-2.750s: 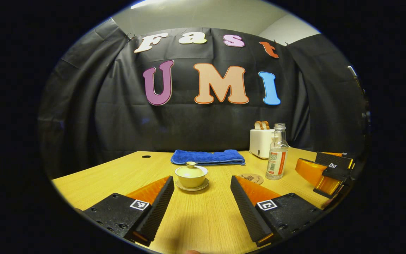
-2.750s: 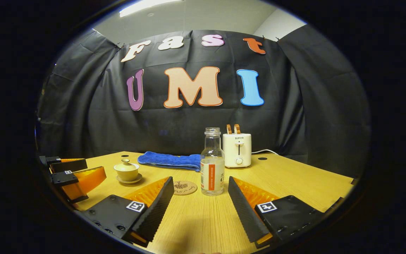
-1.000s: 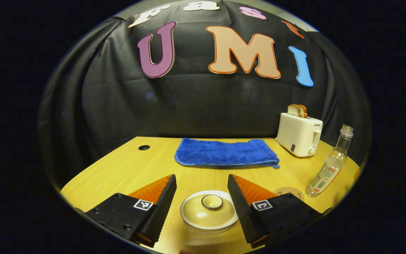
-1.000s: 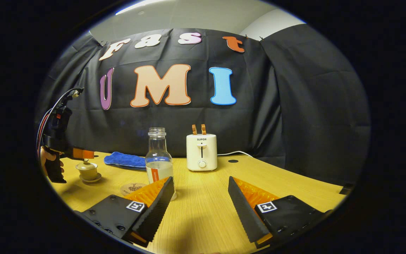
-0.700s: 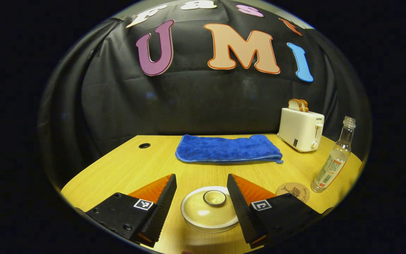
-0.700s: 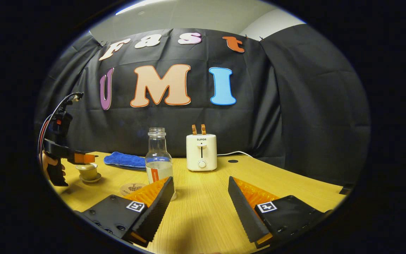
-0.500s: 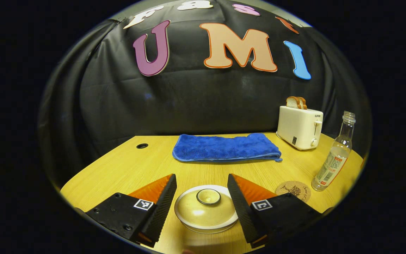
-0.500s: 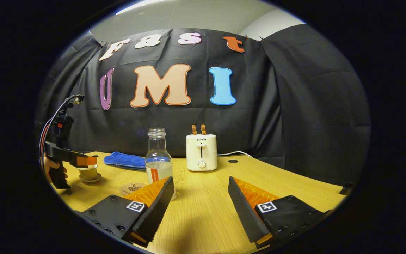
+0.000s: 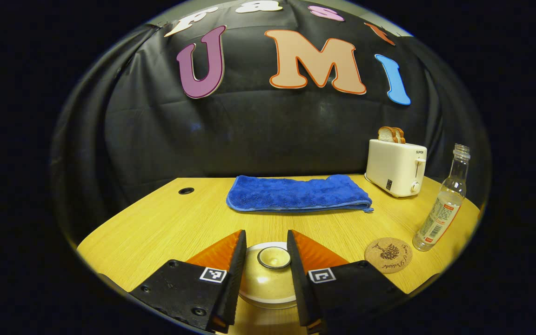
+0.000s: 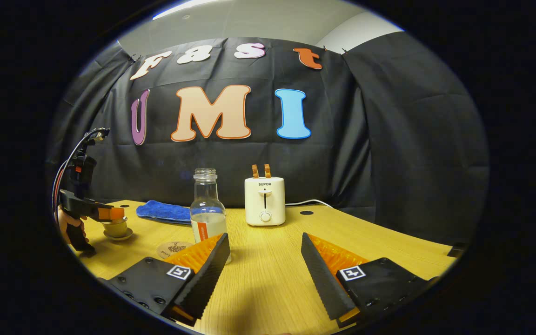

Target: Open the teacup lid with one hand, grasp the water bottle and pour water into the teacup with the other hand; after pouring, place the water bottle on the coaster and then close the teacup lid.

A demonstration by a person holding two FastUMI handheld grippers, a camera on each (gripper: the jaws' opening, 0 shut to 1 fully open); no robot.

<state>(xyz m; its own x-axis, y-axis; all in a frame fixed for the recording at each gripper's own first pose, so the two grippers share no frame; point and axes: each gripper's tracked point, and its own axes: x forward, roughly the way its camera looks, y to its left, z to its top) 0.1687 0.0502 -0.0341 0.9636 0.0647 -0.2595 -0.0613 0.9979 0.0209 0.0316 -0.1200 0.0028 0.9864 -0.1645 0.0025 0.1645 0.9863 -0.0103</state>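
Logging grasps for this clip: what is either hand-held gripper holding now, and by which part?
The left hand-held gripper has closed around the teacup lid's knob; contact is unclear. The right hand-held gripper holds nothing.

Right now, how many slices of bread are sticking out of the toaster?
2. Both slices of bread stand side by side in the top of the toaster, at the back of the table beside the blue towel. None looks hidden.

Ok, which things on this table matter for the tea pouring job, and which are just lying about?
For the job:
cream lidded teacup
clear glass water bottle
round cork coaster

Lying about:
folded blue towel
white toaster holding bread
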